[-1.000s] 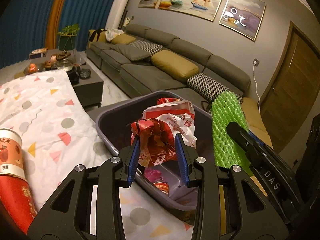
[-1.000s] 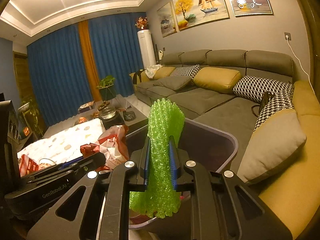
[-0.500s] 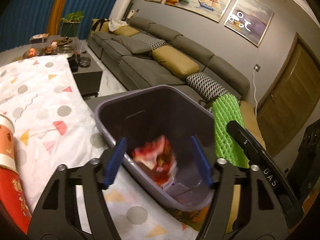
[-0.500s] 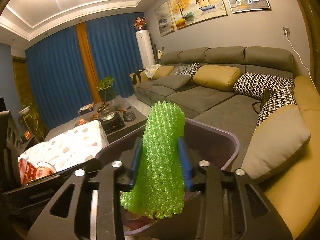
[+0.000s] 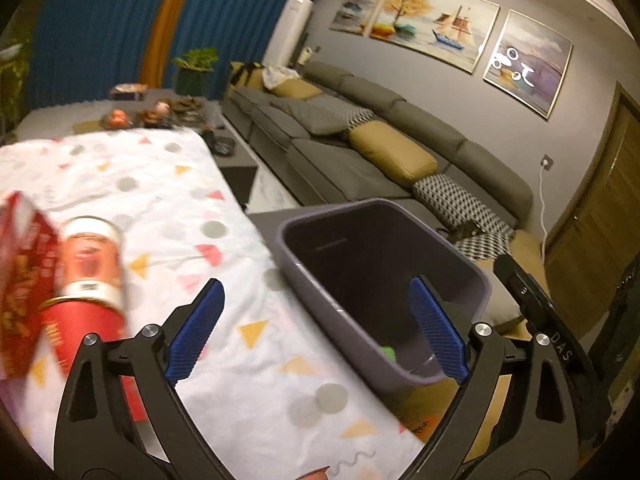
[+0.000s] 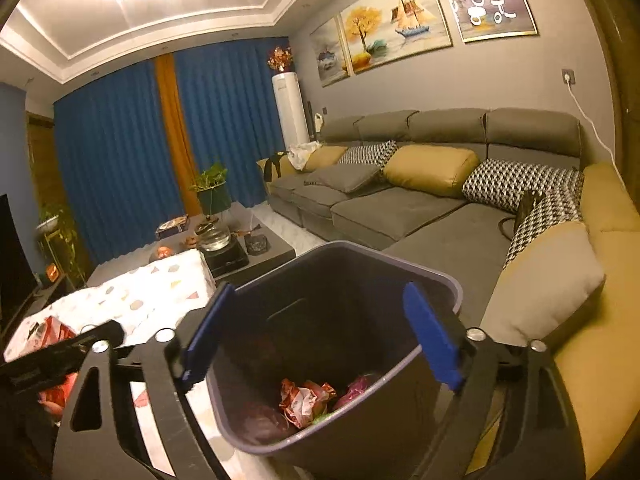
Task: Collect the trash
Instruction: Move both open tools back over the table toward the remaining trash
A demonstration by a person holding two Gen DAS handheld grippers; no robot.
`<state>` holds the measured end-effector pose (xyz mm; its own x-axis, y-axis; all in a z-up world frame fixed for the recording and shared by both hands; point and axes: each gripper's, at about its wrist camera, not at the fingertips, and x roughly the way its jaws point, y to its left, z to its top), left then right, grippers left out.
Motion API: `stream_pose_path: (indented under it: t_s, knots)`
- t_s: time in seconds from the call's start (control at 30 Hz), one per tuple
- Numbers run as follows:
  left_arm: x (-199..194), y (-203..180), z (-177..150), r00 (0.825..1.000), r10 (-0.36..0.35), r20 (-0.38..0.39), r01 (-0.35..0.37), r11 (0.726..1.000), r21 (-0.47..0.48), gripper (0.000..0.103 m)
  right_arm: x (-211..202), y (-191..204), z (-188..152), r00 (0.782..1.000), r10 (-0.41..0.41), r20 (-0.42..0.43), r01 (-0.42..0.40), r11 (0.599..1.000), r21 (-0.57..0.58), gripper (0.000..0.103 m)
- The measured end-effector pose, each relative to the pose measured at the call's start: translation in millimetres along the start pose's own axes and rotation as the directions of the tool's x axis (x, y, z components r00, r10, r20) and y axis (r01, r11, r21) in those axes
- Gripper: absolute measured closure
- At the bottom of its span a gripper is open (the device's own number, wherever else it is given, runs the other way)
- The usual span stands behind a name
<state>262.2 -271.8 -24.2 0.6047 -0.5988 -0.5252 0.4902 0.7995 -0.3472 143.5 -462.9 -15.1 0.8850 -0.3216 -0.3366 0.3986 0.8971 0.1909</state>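
While the left gripper opens empty, its red wrapper has gone into the grey bin; the red cup lies on the table, long axis pointing far

In the right view, right gripper opens, green net dropped; crumpled wrappers lie inside

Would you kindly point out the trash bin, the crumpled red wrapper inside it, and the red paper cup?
trash bin (image 6: 448, 280): right wrist view, far rim.
crumpled red wrapper (image 6: 304, 400): right wrist view, its middle.
red paper cup (image 5: 92, 264): left wrist view, upper side wall.
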Motion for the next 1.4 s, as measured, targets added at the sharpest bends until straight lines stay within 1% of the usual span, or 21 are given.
stream_pose_path:
  t_s: [0.13, 0.2, 0.27, 0.3, 0.47, 0.53, 0.57, 0.67, 0.77, 0.8, 0.87, 0.9, 0.93, 1.1, 1.17, 1.27, 1.33, 1.4]
  knots:
    - [-31, 10, -6, 0.996, 0.079, 0.047, -0.079, 0.997, -0.008, 0.008, -19, 8, -5, 1.000, 0.005, 0.025, -0.005, 1.000, -0.017, 0.013]
    - [-46, 15, -10, 0.992, 0.112, 0.060, -0.111, 0.994, -0.019, 0.008, -29, 13, -9, 0.999, 0.017, 0.035, -0.017, 1.000, -0.018, 0.008]
    - [-60, 24, -13, 0.987, 0.143, 0.068, -0.142, 0.990, -0.024, 0.008, -38, 20, -12, 0.998, 0.030, 0.046, -0.029, 0.999, -0.031, 0.008]
    - [-70, 29, -16, 0.982, 0.175, 0.074, -0.174, 0.985, -0.023, 0.008, -44, 25, -14, 0.998, 0.042, 0.049, -0.039, 0.998, -0.043, 0.007]
    - [-106, 51, -29, 0.962, 0.256, 0.097, -0.253, 0.966, -0.043, 0.008, -64, 53, -28, 0.994, 0.099, 0.045, -0.094, 0.991, -0.091, 0.006]
    - [-122, 65, -36, 0.950, 0.294, 0.108, -0.289, 0.955, -0.061, 0.008, -70, 64, -33, 0.991, 0.125, 0.037, -0.121, 0.988, -0.094, 0.006]
    - [-132, 73, -40, 0.941, 0.320, 0.112, -0.313, 0.947, -0.077, 0.008, -73, 68, -35, 0.990, 0.140, 0.031, -0.137, 0.986, -0.092, 0.006]
    - [-153, 93, -49, 0.926, 0.357, 0.119, -0.345, 0.932, -0.111, 0.008, -81, 88, -42, 0.980, 0.200, 0.008, -0.198, 0.976, -0.090, 0.006]
    - [-177, 111, -57, 0.899, 0.416, 0.136, -0.399, 0.907, -0.137, 0.008, -93, 116, -52, 0.969, 0.247, -0.004, -0.246, 0.962, -0.122, 0.006]
    - [-187, 117, -61, 0.887, 0.438, 0.144, -0.419, 0.896, -0.145, 0.008, -95, 125, -55, 0.966, 0.257, -0.010, -0.256, 0.957, -0.134, 0.006]
    - [-202, 126, -67, 0.870, 0.469, 0.152, -0.448, 0.881, -0.152, 0.008, -100, 141, -60, 0.960, 0.278, -0.020, -0.278, 0.950, -0.143, 0.006]
    - [-211, 132, -71, 0.858, 0.489, 0.155, -0.467, 0.870, -0.158, 0.008, -102, 149, -63, 0.955, 0.295, -0.030, -0.296, 0.945, -0.141, 0.006]
    - [-216, 137, -73, 0.852, 0.499, 0.156, -0.477, 0.864, -0.161, 0.008, -104, 158, -66, 0.950, 0.309, -0.039, -0.311, 0.940, -0.139, 0.006]
    - [-246, 156, -84, 0.803, 0.570, 0.173, -0.545, 0.820, -0.174, 0.008, -114, 196, -80, 0.939, 0.339, -0.059, -0.344, 0.923, -0.170, 0.006]
    - [-255, 162, -87, 0.791, 0.586, 0.176, -0.557, 0.809, -0.188, 0.008, -115, 208, -84, 0.937, 0.345, -0.062, -0.350, 0.917, -0.189, 0.006]
    - [-270, 173, -89, 0.786, 0.591, 0.183, -0.553, 0.804, -0.218, 0.008, -110, 226, -88, 0.931, 0.352, -0.093, -0.363, 0.910, -0.198, 0.006]
    - [-277, 181, -89, 0.775, 0.603, 0.189, -0.562, 0.795, -0.231, 0.008, -103, 241, -91, 0.926, 0.356, -0.124, -0.375, 0.905, -0.201, 0.007]
    - [-281, 188, -89, 0.765, 0.615, 0.193, -0.571, 0.785, -0.239, 0.008, -97, 252, -94, 0.922, 0.359, -0.144, -0.383, 0.899, -0.214, 0.012]
